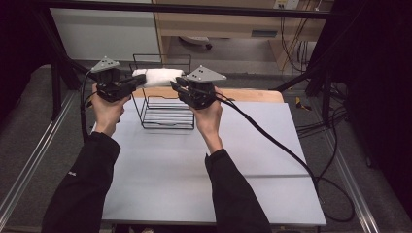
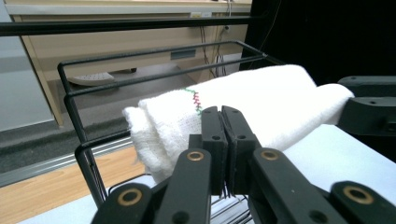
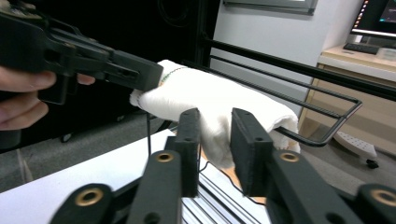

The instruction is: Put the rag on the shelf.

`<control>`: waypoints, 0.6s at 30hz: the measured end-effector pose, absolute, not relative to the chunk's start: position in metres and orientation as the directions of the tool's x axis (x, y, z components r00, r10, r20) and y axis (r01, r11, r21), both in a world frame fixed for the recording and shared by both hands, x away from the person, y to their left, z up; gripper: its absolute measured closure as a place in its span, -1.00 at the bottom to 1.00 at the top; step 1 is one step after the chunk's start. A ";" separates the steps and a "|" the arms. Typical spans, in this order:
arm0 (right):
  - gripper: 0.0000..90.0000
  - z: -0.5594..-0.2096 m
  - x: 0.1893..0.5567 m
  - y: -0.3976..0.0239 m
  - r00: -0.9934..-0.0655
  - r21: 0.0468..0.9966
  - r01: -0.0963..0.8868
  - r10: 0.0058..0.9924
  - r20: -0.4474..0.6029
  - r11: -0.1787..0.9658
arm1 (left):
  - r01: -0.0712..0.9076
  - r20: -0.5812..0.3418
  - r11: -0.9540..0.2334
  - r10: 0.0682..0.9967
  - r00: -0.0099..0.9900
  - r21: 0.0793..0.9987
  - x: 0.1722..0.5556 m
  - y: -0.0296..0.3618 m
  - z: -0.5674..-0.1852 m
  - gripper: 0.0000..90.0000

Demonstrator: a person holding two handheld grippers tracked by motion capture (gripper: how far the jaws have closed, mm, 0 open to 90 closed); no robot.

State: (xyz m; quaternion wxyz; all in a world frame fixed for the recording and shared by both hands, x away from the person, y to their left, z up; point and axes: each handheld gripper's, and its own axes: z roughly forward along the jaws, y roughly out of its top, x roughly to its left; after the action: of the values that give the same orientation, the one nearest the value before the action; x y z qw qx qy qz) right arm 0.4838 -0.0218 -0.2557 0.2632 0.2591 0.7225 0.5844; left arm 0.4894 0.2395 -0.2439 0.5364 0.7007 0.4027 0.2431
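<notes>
High view: soft, light rolled towel above wire rack; left gripper clamped on its end, right gripper parted alongside; grip ends.

Both forearms reach forward; the left gripper has its jaws closed together, the right gripper has its jaws slightly parted.

Both grippers, left gripper and right gripper, meet the rolled white towel above the wire basket
</notes>
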 end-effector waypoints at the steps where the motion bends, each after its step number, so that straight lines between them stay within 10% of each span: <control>1: 0.57 -0.255 0.483 -0.022 -0.730 0.981 0.068 0.679 -0.076 0.184 | 0.303 -0.085 -0.106 0.827 0.556 0.947 0.490 0.239 -0.245 0.95; 18: 0.96 -0.266 0.494 -0.014 -0.751 0.967 0.168 0.660 0.000 0.191 | 0.305 -0.046 -0.145 0.839 0.542 0.941 0.491 0.238 -0.260 0.99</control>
State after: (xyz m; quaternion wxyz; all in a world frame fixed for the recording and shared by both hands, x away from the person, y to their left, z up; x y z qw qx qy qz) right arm 0.4941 -0.0135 -0.2659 0.2152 0.2794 0.7411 0.5713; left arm 0.4913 0.2380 -0.2603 0.5155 0.7109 0.4022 0.2590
